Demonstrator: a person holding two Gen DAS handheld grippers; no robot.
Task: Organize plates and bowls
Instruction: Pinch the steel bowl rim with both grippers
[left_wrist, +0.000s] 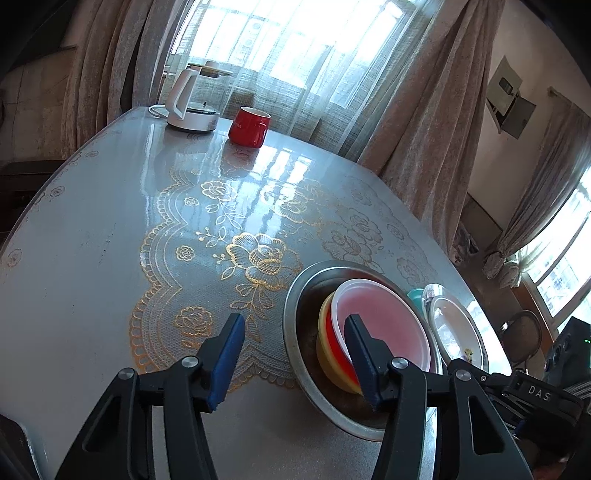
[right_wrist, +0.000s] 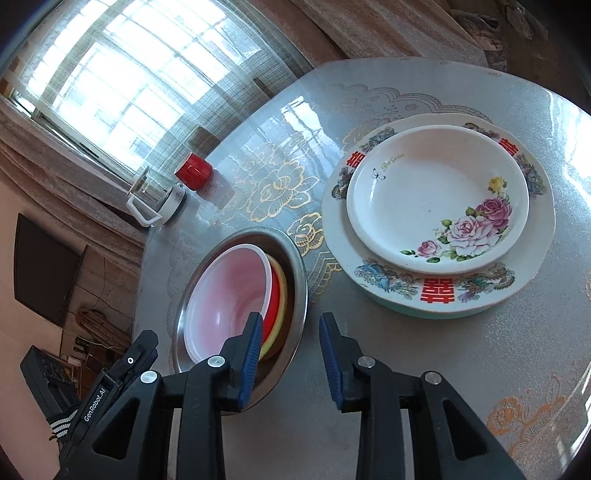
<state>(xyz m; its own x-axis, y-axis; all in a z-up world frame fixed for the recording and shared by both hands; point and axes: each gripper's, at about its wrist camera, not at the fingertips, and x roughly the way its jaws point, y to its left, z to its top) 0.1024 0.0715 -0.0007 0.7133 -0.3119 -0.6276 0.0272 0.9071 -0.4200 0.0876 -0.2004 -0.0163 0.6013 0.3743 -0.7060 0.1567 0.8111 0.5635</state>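
A steel basin (left_wrist: 295, 332) (right_wrist: 295, 291) holds a nest of bowls: a white one with a pink inside (left_wrist: 384, 321) (right_wrist: 225, 295) on top, then a red one (right_wrist: 274, 299) and a yellow one (left_wrist: 325, 354). To its right a rose-patterned white plate (right_wrist: 436, 195) (left_wrist: 454, 325) lies on a larger plate with red characters (right_wrist: 436, 288), over a teal dish (left_wrist: 415, 294). My left gripper (left_wrist: 295, 328) is open and empty above the basin's left rim. My right gripper (right_wrist: 290, 325) is open and empty above the basin's right rim.
A red mug (left_wrist: 249, 126) (right_wrist: 193, 171) and a white glass kettle (left_wrist: 192, 107) (right_wrist: 155, 199) stand at the table's far edge by the curtained window. The round table (left_wrist: 110, 258) has a gold floral cover. Its right edge drops off beyond the plates.
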